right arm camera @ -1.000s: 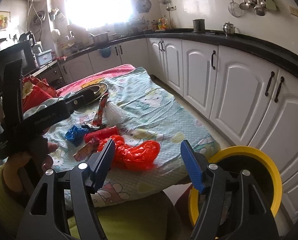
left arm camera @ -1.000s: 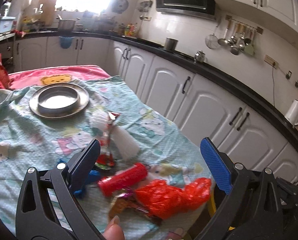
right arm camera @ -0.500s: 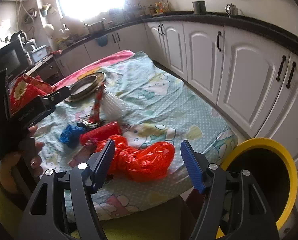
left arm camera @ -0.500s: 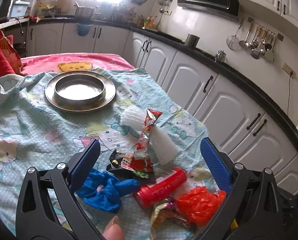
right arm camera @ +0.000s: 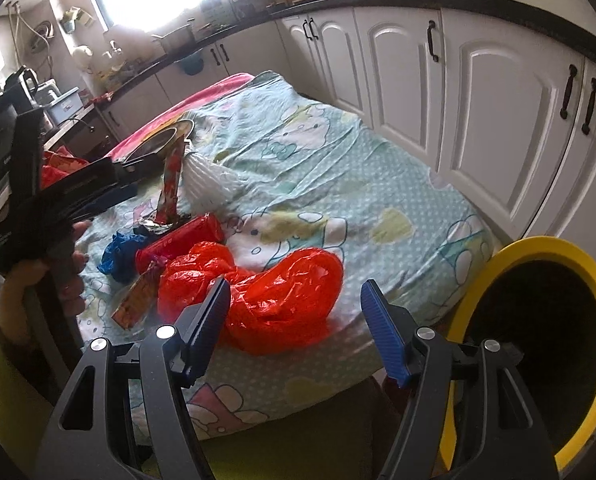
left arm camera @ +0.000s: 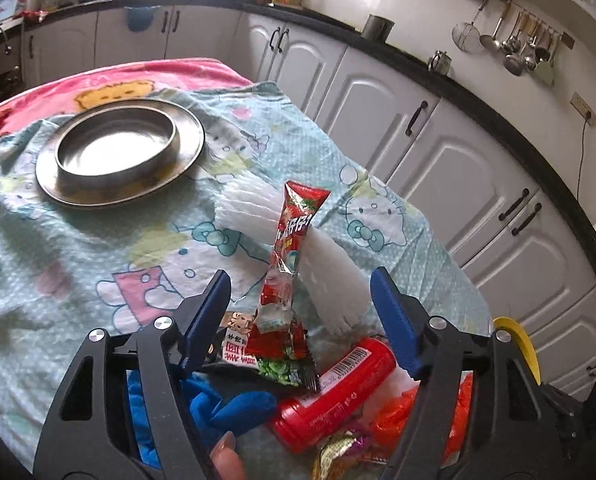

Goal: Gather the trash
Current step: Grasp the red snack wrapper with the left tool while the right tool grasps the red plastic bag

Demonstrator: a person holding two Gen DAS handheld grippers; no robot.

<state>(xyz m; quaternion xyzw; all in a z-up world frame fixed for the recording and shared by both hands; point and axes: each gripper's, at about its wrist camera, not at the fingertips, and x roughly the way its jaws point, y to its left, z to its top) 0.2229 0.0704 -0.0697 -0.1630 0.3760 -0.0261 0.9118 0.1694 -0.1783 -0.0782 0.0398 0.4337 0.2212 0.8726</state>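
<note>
A heap of trash lies on the cartoon-print cloth. A red snack wrapper [left arm camera: 293, 248] stands upright against a white ribbed plastic piece [left arm camera: 322, 268]. Around them lie a red tube [left arm camera: 330, 392], a crumpled blue bag [left arm camera: 225, 404] and a gold candy wrapper [left arm camera: 338, 452]. My left gripper [left arm camera: 302, 304] hangs over the heap. Its jaws are closing with the snack wrapper's lower part between them, and the pads stand clear of it. My right gripper [right arm camera: 295, 316] is open just short of a crumpled red plastic bag [right arm camera: 265, 292]. A yellow-rimmed bin [right arm camera: 538, 248] stands beyond the table's corner at the right.
A steel bowl on a steel plate [left arm camera: 185, 156] sits farther back on the cloth. White cabinets [right arm camera: 478, 80] under a black counter run close along the table's right side. A hand [right arm camera: 37, 280] in a green sleeve holds the left gripper at the left.
The left gripper has come forward and down over the heap and its jaws have narrowed around the snack wrapper. The right gripper has sunk closer to the red bag, its jaws unchanged.
</note>
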